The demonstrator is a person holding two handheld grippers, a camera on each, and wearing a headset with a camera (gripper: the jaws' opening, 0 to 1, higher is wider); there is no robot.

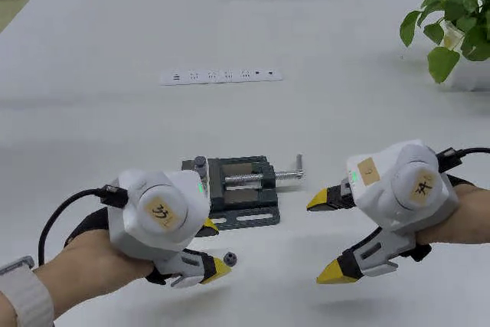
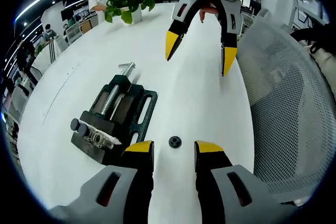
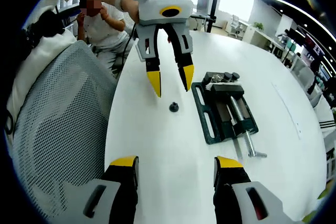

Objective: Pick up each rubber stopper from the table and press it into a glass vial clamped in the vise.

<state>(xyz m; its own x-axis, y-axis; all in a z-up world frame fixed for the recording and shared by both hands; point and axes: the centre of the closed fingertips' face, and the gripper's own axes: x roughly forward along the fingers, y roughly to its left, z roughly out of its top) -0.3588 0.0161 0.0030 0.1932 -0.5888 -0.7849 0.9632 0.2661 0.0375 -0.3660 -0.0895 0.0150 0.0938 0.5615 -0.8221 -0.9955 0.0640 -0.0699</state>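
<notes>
A small dark rubber stopper (image 1: pixel 230 258) (image 2: pixel 175 141) (image 3: pixel 174 107) lies on the white table, in front of a dark green vise (image 1: pixel 239 189) (image 2: pixel 118 114) (image 3: pixel 226 108). Glass vials (image 2: pixel 94 136) (image 3: pixel 220 79) sit clamped at the vise's left end, some with dark stoppers on top. My left gripper (image 1: pixel 216 249) (image 2: pixel 174 148) (image 3: pixel 170 81) is open, its yellow tips on either side of the loose stopper and just short of it. My right gripper (image 1: pixel 325 237) (image 3: pixel 176 163) (image 2: pixel 199 53) stands open and holds nothing, to the right of the vise.
A white power strip (image 1: pixel 220 76) lies further back on the table. A potted plant (image 1: pixel 459 21) stands at the far right corner. A grey mesh chair (image 2: pixel 283 77) (image 3: pixel 52 103) is close to the near table edge. The vise's screw handle (image 1: pixel 295 174) sticks out to the right.
</notes>
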